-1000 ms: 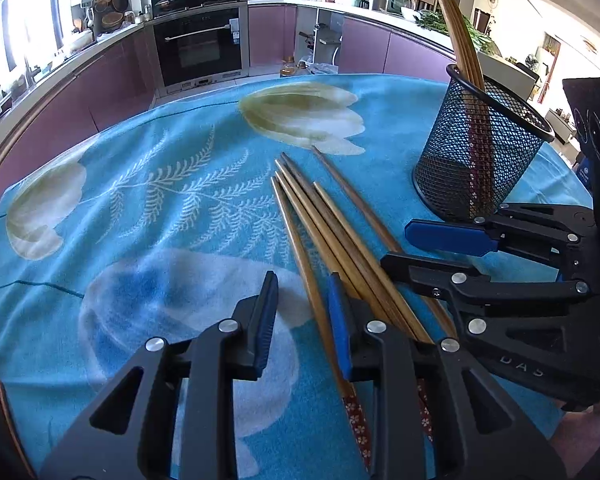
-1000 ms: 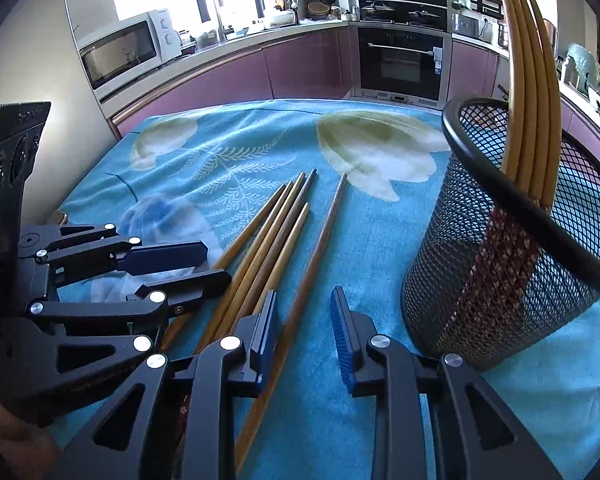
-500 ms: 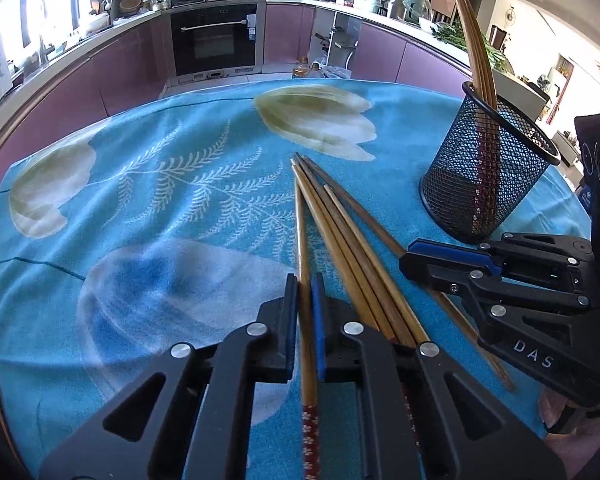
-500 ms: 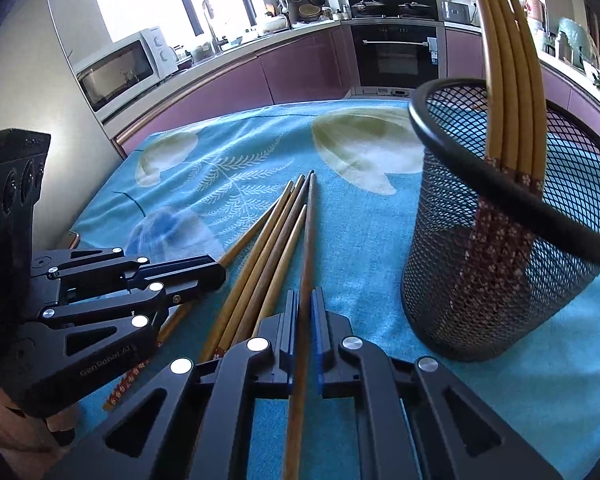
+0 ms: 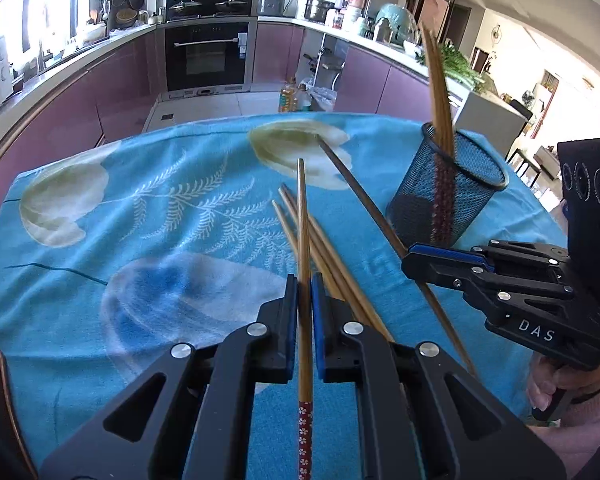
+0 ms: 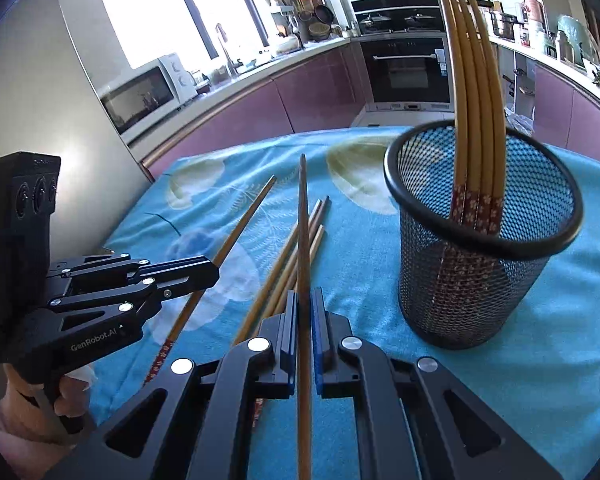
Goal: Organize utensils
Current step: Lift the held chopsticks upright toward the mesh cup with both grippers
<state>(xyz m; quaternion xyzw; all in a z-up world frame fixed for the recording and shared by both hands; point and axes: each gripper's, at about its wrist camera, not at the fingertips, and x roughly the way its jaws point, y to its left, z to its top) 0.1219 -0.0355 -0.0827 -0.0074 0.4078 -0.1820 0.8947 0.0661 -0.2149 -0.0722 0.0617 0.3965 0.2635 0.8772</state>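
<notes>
Now the left gripper (image 5: 305, 292) is clamped on 1 chopstick (image 5: 302, 224), tip pointing away. Likewise, the right gripper (image 6: 304, 312) pinches a darker chopstick (image 6: 302, 232). 3 loose chopsticks (image 6: 296, 256) lie on the cloth left of the mesh cup (image 6: 480, 280), which holds 4 more.

You've got loads of open tablecloth (image 5: 100, 240) across the left of the left wrist view; the loose chopsticks (image 5: 332, 256) clutter the centre; the mesh holder (image 6: 480, 264), already bristling with sticks, blocks the right.
</notes>
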